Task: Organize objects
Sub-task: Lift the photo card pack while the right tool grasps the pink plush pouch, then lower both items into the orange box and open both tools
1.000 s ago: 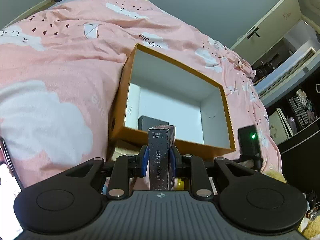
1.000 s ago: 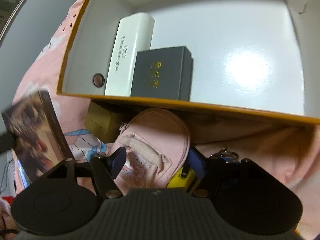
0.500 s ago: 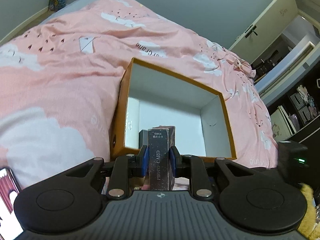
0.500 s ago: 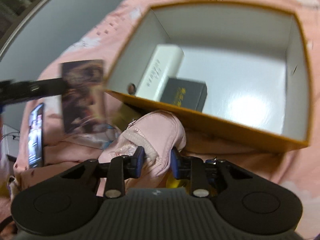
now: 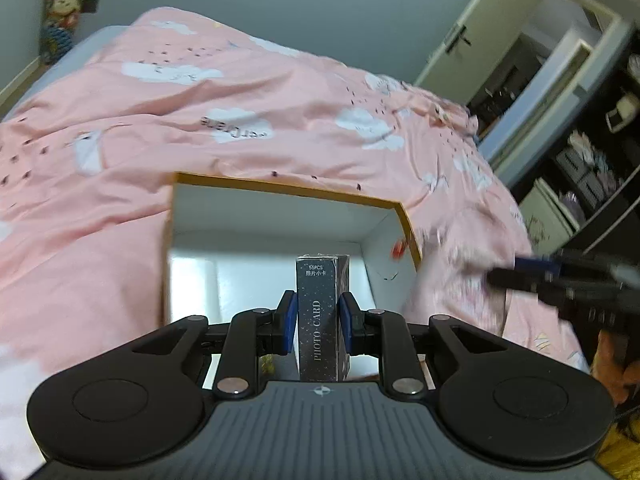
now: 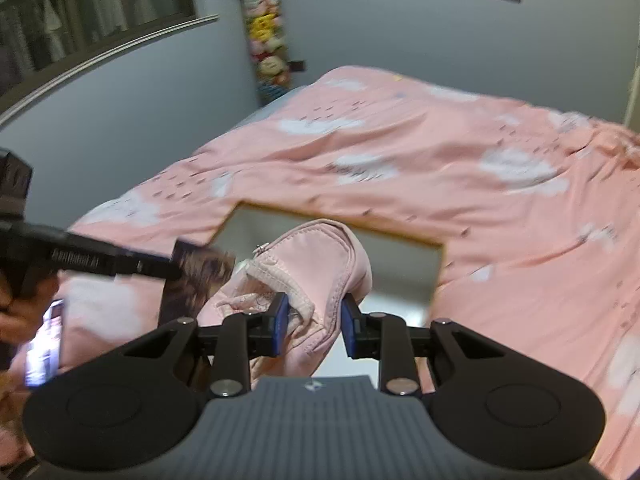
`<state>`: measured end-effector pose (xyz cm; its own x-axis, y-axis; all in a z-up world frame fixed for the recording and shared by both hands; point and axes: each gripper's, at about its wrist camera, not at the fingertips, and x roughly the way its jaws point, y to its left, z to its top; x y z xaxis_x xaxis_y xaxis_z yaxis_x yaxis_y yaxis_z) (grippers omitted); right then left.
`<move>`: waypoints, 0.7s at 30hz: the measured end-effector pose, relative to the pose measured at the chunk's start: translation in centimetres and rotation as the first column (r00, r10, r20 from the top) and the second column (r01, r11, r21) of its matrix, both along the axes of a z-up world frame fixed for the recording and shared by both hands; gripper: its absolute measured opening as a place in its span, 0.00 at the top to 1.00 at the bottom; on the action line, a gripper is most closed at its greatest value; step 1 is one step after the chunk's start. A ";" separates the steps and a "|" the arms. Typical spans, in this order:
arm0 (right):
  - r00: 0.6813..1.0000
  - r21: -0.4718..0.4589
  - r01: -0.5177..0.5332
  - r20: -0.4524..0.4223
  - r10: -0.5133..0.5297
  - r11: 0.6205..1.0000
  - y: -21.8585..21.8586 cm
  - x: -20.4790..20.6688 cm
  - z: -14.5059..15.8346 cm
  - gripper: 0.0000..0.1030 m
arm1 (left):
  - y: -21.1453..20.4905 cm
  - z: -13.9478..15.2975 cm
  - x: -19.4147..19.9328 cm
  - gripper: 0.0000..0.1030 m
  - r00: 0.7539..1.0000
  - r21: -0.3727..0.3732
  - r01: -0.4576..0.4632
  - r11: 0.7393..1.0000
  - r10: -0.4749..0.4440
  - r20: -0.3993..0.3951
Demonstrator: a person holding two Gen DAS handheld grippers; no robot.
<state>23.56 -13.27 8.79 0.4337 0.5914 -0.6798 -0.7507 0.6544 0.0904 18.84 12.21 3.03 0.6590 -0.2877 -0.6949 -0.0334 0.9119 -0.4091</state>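
My left gripper [image 5: 318, 312] is shut on a dark upright box marked PHOTO CARD [image 5: 322, 280], held in front of the open orange box [image 5: 288, 192] with white inner walls on the pink duvet. In the right wrist view, my right gripper [image 6: 313, 316] is shut on a pink zip pouch [image 6: 316, 256], which hangs lifted over the near side of the orange box [image 6: 400, 240]. That view also shows the card box [image 6: 196, 276] at the left, held at the tip of the left gripper. What lies inside the orange box is hidden.
The pink cloud-print duvet [image 5: 240, 92] covers the bed all around the box. A lit phone [image 6: 44, 340] lies at the near left by a person's hand [image 6: 16, 312]. Stuffed toys [image 6: 266, 40] hang on the far wall. Dark shelves [image 5: 580, 184] stand right of the bed.
My right gripper has closed on the pink pouch and lifted it off the bed, tilting up toward the room. My left gripper has shifted with the card box and now faces the orange box squarely.
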 end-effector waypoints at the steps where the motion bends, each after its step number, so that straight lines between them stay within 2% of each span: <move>1: 1.000 -0.011 0.007 0.010 -0.007 1.000 0.2 0.7 -0.3 0.72 | -0.5 -0.7 0.9 0.76 1.000 0.002 0.014 1.000 -0.014 -0.012; 5: 0.999 -0.063 0.040 0.013 -0.040 0.997 1.3 3.4 -2.7 0.72 | -2.2 -4.2 3.8 0.76 0.995 -0.042 0.066 0.997 -0.069 -0.071; 12: 0.998 -0.106 0.045 -0.042 -0.049 0.993 2.3 6.3 -6.5 0.72 | -3.3 -10.2 7.2 0.76 0.974 -0.094 0.097 0.991 -0.114 -0.198; 21: 0.999 -0.117 0.022 -0.047 -0.028 0.993 3.2 8.5 -8.1 0.71 | -3.0 -14.1 8.6 0.75 0.947 -0.149 0.078 0.986 -0.120 -0.298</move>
<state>32.09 -10.05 0.69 0.4126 0.4968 -0.7635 -0.7307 0.6810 0.0483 27.40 9.17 -11.02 0.3849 -0.4450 -0.8086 -0.0878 0.8545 -0.5120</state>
